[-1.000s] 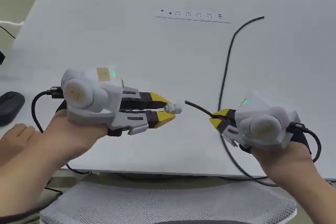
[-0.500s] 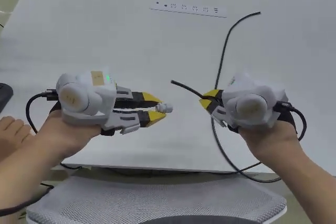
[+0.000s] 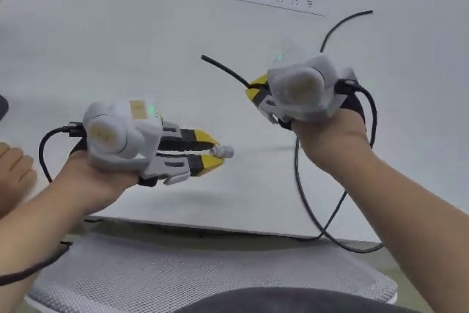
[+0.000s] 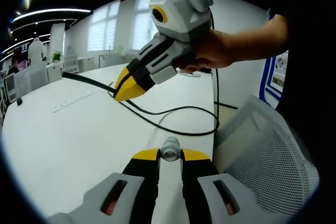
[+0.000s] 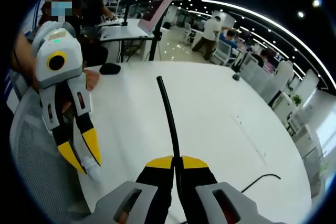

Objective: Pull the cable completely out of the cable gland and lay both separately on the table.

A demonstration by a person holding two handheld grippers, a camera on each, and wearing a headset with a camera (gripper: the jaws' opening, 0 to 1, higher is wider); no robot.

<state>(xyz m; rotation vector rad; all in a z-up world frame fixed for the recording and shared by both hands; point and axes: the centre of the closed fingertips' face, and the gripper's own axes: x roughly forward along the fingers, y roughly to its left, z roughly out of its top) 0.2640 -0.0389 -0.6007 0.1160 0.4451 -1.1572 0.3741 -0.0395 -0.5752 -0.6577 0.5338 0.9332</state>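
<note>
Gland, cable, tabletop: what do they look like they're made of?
The cable gland is light grey with a dull sheen, likely moulded plastic, though metal cannot be ruled out. The cable has a matte black jacket and bends in loose curves, so probably rubber or PVC. The table is flat white with an even matte surface and looks like laminate.

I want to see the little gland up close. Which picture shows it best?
The left gripper view: the gland sits close, facing the camera, pinched in the left tool. The head view shows it small; the right gripper view, tiny.
</note>
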